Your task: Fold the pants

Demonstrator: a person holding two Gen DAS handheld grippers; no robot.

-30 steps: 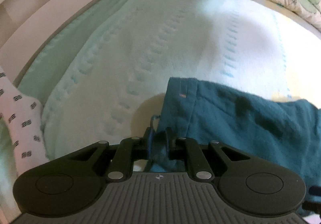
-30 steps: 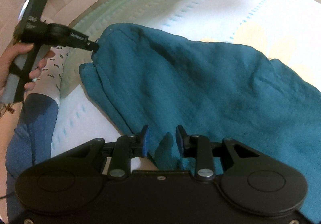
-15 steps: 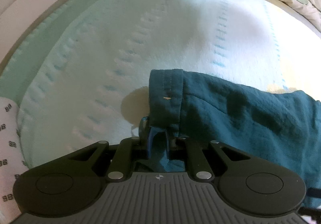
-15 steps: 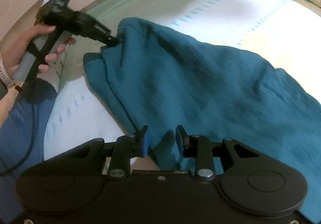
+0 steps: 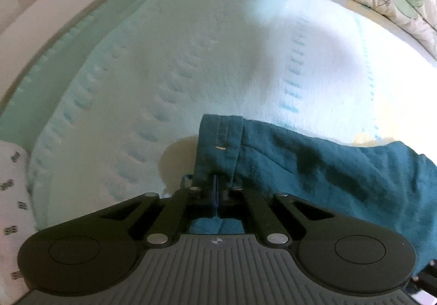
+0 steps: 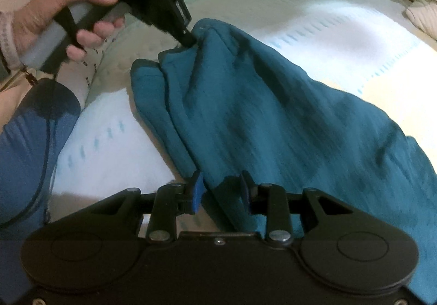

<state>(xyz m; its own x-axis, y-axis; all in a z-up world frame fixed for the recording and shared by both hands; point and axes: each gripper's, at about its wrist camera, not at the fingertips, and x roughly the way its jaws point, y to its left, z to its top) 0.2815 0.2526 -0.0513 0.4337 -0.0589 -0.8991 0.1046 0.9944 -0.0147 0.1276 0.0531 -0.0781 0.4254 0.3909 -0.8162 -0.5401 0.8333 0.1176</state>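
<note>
So the teal pants (image 6: 273, 119) lie on the bed (image 5: 191, 59) running long from far left to near right, the left gripper (image 5: 215, 184) pinched shut on the far-left hem, the right gripper (image 6: 221, 187) half spread, straddling the near edge.

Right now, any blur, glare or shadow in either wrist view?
Left wrist view: mostly sharp; the sheet is washed out at top centre, and a rounded shadow lies on it left of the pants. Right wrist view: motion-smeared pants, blurred left gripper, sheet blown out at the right.
</note>
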